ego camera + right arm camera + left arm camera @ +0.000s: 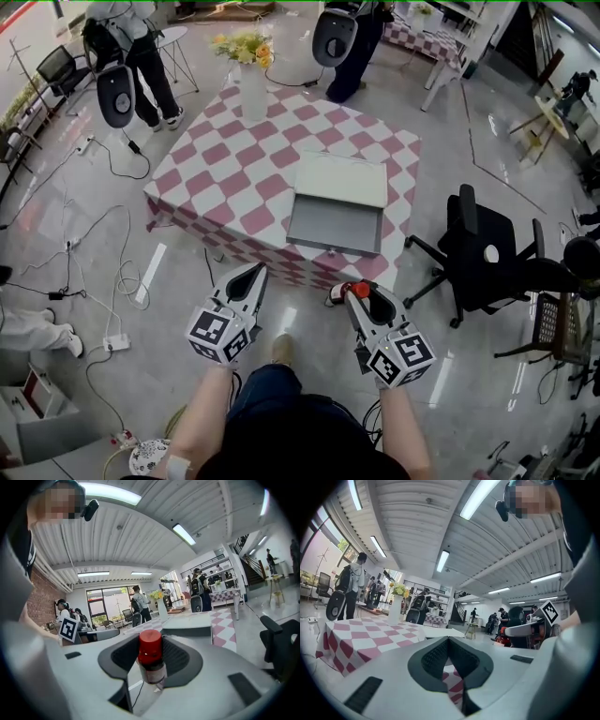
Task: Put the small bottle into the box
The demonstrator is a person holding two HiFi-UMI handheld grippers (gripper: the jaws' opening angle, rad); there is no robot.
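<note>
Small bottle (151, 660): cylindrical, clear-bodied, red-capped.

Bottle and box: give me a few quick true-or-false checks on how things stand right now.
1. The right tongs hold the red-capped bottle. True.
2. The bottle is already in the box. False: it is in the tongs, short of the table, and nothing shows in the box.
3. The left tongs carry nothing. True.
4. The box lid is shut. False: it is folded back, open.
5. A vase of flowers stands on the table beyond the box. True.
</note>
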